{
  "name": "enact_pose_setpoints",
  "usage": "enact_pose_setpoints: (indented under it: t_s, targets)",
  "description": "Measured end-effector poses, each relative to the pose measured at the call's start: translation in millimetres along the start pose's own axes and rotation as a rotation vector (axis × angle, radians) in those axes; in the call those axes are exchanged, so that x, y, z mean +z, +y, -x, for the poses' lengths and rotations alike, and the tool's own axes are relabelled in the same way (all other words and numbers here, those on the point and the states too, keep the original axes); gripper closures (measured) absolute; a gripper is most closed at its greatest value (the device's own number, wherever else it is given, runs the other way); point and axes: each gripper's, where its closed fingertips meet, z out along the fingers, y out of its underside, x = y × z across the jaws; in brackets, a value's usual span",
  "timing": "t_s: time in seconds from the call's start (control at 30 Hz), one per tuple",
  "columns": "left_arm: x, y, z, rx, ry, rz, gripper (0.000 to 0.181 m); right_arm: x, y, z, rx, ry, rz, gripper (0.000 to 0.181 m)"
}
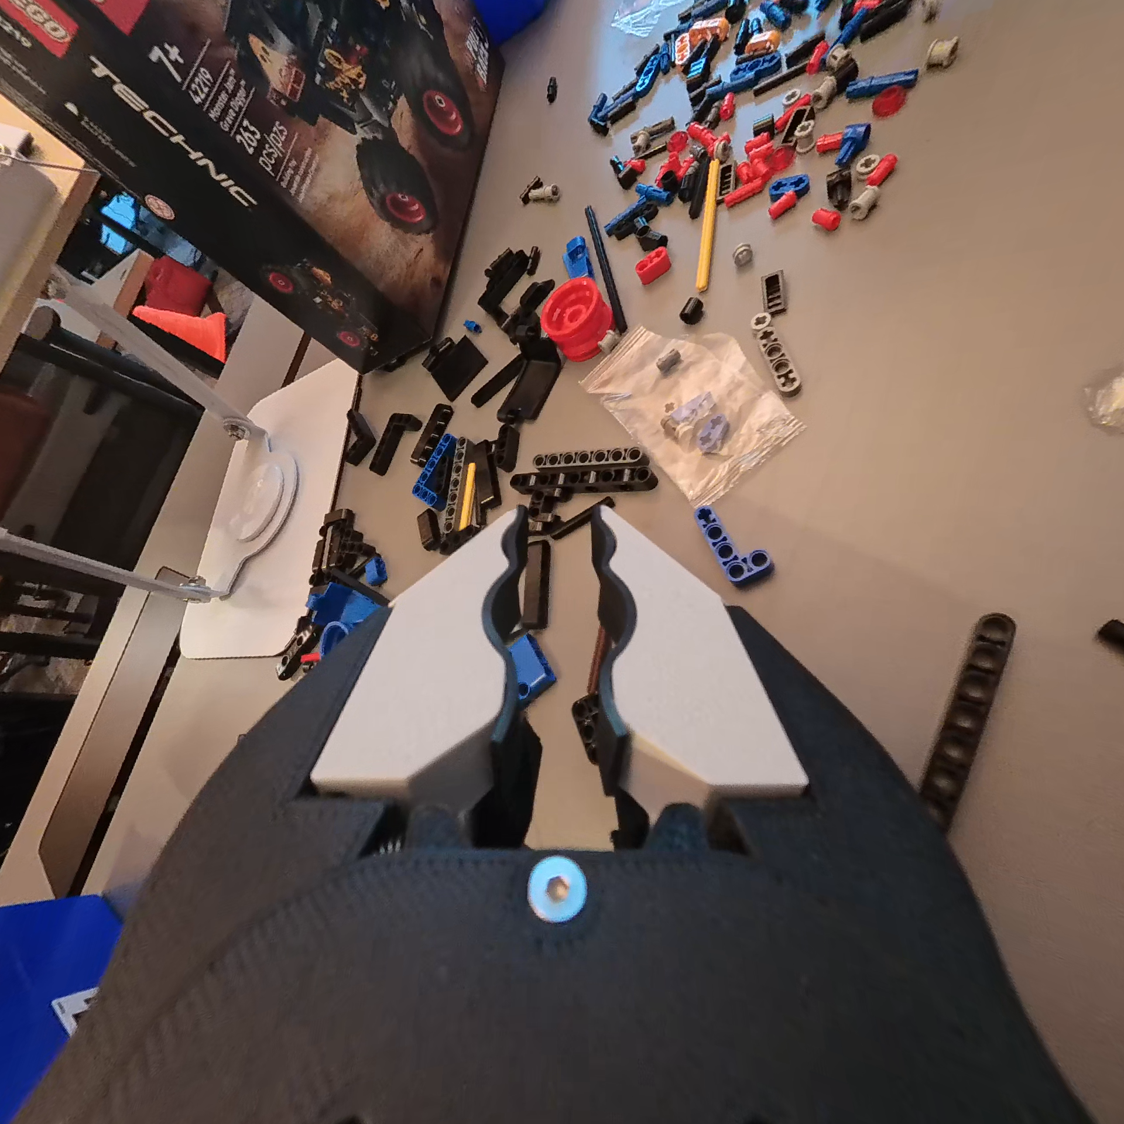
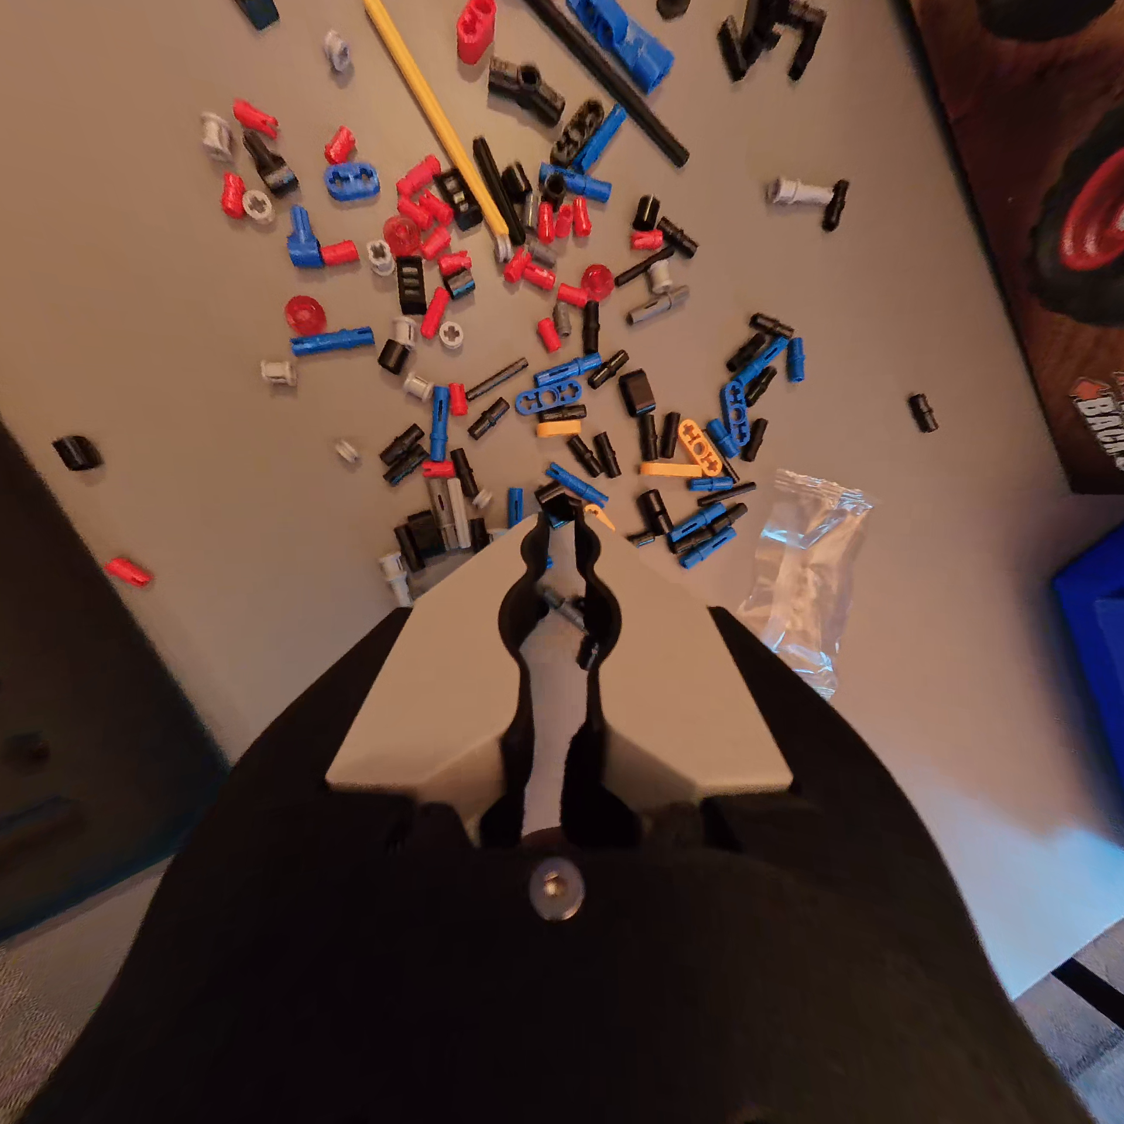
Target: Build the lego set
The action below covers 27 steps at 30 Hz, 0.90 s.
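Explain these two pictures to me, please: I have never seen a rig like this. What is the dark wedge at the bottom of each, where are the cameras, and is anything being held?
No robot arm here: a person holds a two-finger gripper in each hand, and a wide-angle camera on each looks forward along its fingers. The dark wedge with pale blocks is that gripper's own body.

In the left wrist view, the left gripper hangs over a grey table with black beams, a red wheel, a blue L-shaped beam, a clear bag of small parts and the set's box.

In the right wrist view, the right gripper hangs over a scatter of small red, blue, black and grey pins, a long yellow axle and an empty clear bag.

Both grippers have a narrow gap between the fingers. Neither seems to hold anything; the pieces seen in the gaps appear to lie on the table below.
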Motion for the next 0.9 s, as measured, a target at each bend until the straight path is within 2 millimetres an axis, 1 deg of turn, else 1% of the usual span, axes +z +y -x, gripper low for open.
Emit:
enact_pose_setpoints:
  t_s: [0.07, 0.13, 0.27, 0.37, 0.47, 0.57, 0.77, 0.83, 0.9]
  targets:
    - [-0.5, -0.7, 0.0, -0.002, 0.0, -0.004, 0.163, -7.6, -8.3, 0.2, 0.001, 0.022, -0.031, 0.174]
    - [-0.6, -1.7, -0.1, 0.0, -0.002, -0.005, 0.163, -16.2, -20.8, 3.8, -0.007, 0.041, -0.07, 0.174]
    - [-0.6, -5.0, -2.2, 0.008, 0.002, -0.013, 0.162, -30.7, -54.1, 25.0, -0.065, 0.05, -0.137, 0.174]
    - [0.4, -4.4, -4.0, 0.008, 0.01, -0.011, 0.162, -33.4, -76.9, 47.0, -0.124, 0.028, -0.164, 0.174]
    - [0.5, -5.3, -4.9, 0.01, 0.012, -0.013, 0.162, -27.0, -96.0, 68.9, -0.178, -0.011, -0.18, 0.174]
    - [-0.1, -6.2, -8.1, 0.019, 0.021, -0.014, 0.161, -14.0, -106.9, 91.2, -0.22, -0.063, -0.179, 0.174]
    - [1.1, -9.2, -16.8, 0.048, 0.047, -0.017, 0.16, 16.6, -110.3, 120.2, -0.277, -0.129, -0.149, 0.174]
    - [2.2, -8.7, -19.5, 0.056, 0.054, -0.013, 0.16, 22.7, -111.3, 126.7, -0.289, -0.147, -0.146, 0.174]
    - [3.3, -7.8, -20.5, 0.061, 0.057, -0.008, 0.16, 27.7, -110.8, 128.8, -0.294, -0.153, -0.138, 0.174]
